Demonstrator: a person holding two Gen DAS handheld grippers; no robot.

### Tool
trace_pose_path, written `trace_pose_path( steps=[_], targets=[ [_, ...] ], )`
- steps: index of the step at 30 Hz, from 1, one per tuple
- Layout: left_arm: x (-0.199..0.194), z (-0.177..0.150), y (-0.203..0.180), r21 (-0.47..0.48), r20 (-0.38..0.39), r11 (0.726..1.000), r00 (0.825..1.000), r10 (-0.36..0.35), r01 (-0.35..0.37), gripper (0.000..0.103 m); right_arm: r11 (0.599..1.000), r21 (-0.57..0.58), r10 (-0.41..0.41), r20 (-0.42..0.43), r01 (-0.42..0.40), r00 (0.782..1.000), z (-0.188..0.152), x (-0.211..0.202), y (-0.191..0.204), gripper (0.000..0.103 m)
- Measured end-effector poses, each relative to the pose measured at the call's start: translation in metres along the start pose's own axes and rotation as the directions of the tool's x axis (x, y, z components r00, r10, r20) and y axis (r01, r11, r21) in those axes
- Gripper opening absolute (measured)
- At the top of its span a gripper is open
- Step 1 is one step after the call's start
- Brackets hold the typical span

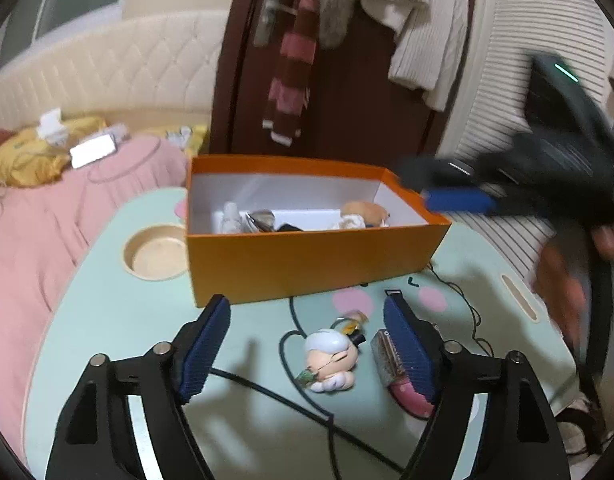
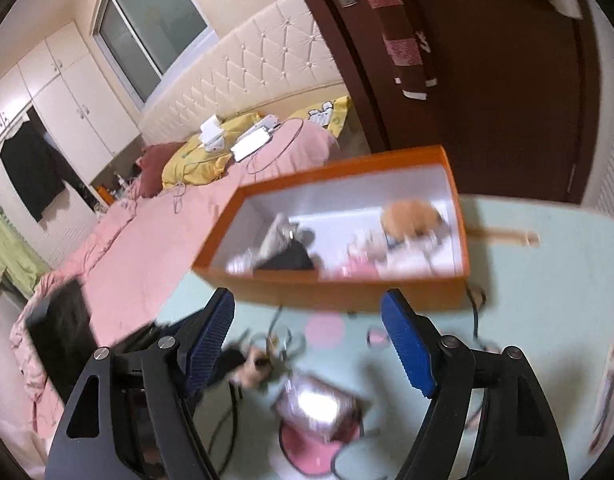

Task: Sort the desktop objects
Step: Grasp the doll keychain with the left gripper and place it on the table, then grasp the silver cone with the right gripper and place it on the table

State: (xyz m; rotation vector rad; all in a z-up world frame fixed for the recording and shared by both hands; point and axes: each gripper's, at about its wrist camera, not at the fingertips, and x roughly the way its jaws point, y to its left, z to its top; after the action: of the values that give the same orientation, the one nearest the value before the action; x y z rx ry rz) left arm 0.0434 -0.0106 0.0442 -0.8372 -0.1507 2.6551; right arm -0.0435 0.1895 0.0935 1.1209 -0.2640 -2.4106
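left wrist view: both claws gape wide, empty; left claw point(image 1: 307, 348) straddles figurine point(image 1: 331, 360); right claw point(image 2: 309, 344)

Left gripper point(image 1: 307, 344) held low, fingers point(image 1: 205, 350) spread wide, nothing between. Right gripper point(image 2: 307, 344) likewise wide apart and empty, tilted; seen blurred at three o'clock in left wrist view, hand point(image 1: 567, 280) behind.

Warm, dim indoor light from above. Left wrist view mostly sharp — the figurine point(image 1: 331, 360) casts a soft shadow toward 9 o'clock; right gripper point(image 1: 459, 199) at 3 o'clock motion-smeared. Right wrist view blurred throughout — glare patch on the pink comb point(image 2: 319, 408). Heavy fisheye bending, black vignette at corners.
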Motion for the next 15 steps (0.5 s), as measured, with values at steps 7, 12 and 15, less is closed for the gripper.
trace_pose_path(
  steps=[7,12,15],
  targets=[
    [-0.01,-0.003,0.012,-0.037,0.052,0.999,0.999,-0.002,0.004,0.084,0.992,-0.118,-0.061,-0.232,0.034,0.971,0.058,0.078,0.031,0.056],
    [-0.008,-0.002,0.022,-0.065,0.054,0.998,0.999,0.005,-0.001,0.084,0.989,-0.139,-0.107,-0.365,0.059,0.925,0.076,0.138,0.043,0.05],
    [-0.009,-0.002,0.028,-0.097,0.055,0.995,0.998,-0.013,0.019,0.084,0.989,-0.126,-0.125,-0.417,0.079,0.9,0.076,0.161,0.041,0.044]
  ],
)
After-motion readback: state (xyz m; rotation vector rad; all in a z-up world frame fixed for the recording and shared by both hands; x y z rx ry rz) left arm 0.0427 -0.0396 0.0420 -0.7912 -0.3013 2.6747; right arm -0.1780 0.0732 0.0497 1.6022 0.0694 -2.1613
